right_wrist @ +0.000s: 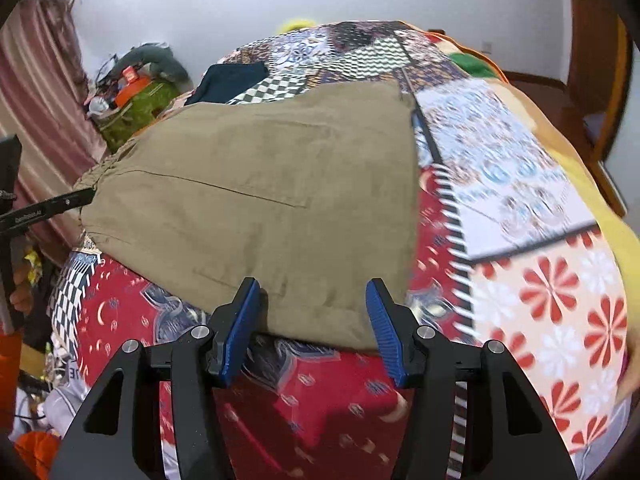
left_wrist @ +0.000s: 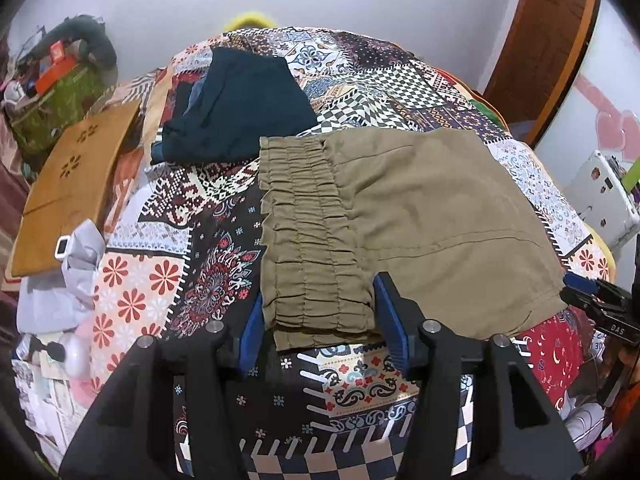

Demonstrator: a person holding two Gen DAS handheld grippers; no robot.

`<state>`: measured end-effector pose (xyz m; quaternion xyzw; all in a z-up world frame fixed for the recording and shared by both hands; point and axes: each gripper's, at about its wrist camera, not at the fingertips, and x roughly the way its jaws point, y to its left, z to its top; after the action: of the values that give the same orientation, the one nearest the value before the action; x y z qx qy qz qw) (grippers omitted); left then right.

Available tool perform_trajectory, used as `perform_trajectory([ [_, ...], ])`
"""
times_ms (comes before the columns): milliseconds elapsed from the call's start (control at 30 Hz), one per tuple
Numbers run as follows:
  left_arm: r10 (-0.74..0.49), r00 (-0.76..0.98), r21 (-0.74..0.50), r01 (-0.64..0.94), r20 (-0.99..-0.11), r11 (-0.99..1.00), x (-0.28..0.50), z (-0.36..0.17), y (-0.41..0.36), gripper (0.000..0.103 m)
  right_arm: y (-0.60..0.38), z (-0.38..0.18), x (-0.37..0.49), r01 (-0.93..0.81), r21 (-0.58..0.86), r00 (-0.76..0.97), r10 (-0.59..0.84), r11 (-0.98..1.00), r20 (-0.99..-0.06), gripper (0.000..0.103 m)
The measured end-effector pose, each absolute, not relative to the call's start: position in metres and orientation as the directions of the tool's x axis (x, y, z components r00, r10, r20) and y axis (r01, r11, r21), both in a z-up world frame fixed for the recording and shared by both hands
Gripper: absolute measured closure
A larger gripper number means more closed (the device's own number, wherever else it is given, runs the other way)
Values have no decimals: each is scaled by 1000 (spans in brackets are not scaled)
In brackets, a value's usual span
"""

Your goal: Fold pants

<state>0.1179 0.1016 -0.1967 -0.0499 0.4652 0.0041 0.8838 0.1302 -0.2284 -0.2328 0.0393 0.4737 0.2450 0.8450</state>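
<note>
Patchwork bed [left_wrist: 208,248], both grippers [left_wrist: 318,312] spread over pants [left_wrist: 420,216]

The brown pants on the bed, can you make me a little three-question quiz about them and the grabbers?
1. True or false: the khaki pants lie on the patchwork bedspread.
2. Which end of the pants sits between the left gripper fingers? A) the gathered elastic waistband B) a leg cuff C) a belt
3. Fill in: farther back on the bed lies a pile of dark ____ clothes.

Key
1. True.
2. A. Both it and the right gripper are open, straddling the pants' near edge.
3. Blue (dark teal-navy).
</note>
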Motion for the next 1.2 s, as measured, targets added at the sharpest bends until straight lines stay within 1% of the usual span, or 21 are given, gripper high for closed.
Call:
perform_trajectory([
  [133, -29, 570, -80, -64, -821, 995, 117, -201, 101, 45, -231, -233, 123, -376, 268, 448, 427, 887, -786, 52],
  [267, -34, 564, -89, -70, -825, 994, 118, -199, 103, 42, -232, -234, 125, -364, 286, 440, 435, 886, -786, 51],
  [467, -40, 584, -109, -85, -811, 990, 122, -176, 108, 42, -230, -219, 136, -368, 262, 440, 416, 892, -796, 49],
  [600, -3, 623, -81, -97, -782, 992, 131, -157, 113, 36, -230, -203, 145, -381, 254, 477, 424, 889, -769, 49],
  [800, 39, 637, -49, -120, -769, 992, 158, -143, 125, 35, -230, -178, 172, -393, 237, 545, 433, 889, -718, 48],
  [1033, 70, 625, -7, -120, -778, 993, 197, -146, 134, 35, -230, -163, 216, -396, 209, 595, 423, 894, -683, 48],
  [1200, 56, 597, -15, -113, -800, 993, 229, -158, 139, 30, -227, -168, 256, -398, 202, 597, 420, 895, -684, 48],
])
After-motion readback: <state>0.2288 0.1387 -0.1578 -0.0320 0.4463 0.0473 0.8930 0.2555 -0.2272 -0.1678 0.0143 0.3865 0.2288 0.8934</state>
